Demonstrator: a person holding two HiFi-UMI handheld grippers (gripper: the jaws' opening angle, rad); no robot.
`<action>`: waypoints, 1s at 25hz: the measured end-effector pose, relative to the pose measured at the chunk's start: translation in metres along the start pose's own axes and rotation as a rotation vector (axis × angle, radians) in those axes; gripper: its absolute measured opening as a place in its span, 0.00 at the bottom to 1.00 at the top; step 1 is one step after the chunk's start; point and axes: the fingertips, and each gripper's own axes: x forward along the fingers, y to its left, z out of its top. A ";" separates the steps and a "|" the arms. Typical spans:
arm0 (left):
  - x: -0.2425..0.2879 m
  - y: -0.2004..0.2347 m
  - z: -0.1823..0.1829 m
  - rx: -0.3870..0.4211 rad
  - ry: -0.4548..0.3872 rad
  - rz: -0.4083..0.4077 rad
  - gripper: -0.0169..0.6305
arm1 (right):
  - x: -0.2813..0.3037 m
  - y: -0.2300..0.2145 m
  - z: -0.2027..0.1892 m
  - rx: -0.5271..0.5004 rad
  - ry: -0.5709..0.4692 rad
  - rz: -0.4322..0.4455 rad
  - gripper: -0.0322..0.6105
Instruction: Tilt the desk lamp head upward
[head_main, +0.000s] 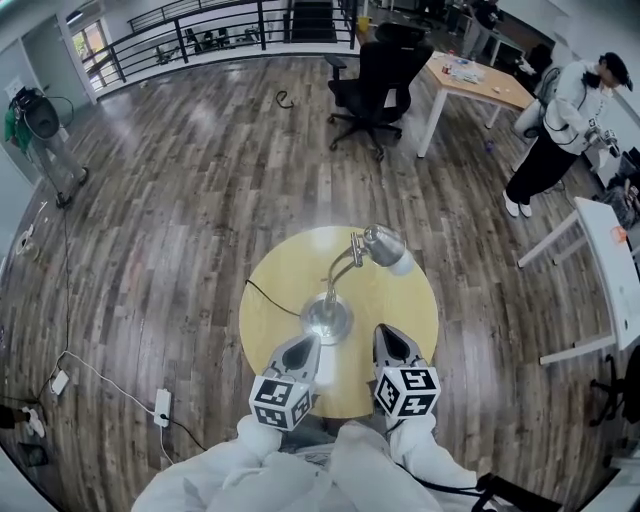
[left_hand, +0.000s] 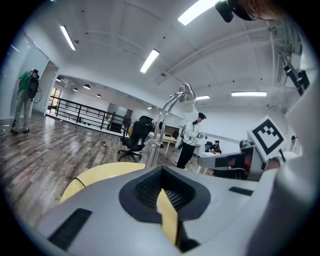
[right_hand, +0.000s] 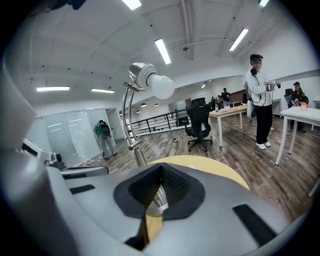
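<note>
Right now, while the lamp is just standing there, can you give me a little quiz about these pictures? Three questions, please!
1. True or false: the right gripper is gripping the lamp head.
2. Pick one. The desk lamp stands on: A) the wooden floor, B) the round yellow table, C) the black office chair.
3. Fill the gap: the jaws of the left gripper and of the right one are both ___, with nothing between them.

Key
1. False. It sits over the table's near edge, apart from the lamp head.
2. B.
3. Shut.
</note>
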 end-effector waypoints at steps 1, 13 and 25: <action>-0.003 0.000 0.002 -0.002 -0.005 0.001 0.02 | -0.003 0.001 0.000 0.005 -0.007 -0.001 0.07; -0.070 -0.050 -0.001 0.017 -0.067 0.047 0.02 | -0.083 0.022 -0.012 -0.019 -0.063 0.023 0.07; -0.143 -0.109 -0.021 0.016 -0.089 0.087 0.02 | -0.165 0.041 -0.047 -0.005 -0.070 0.039 0.07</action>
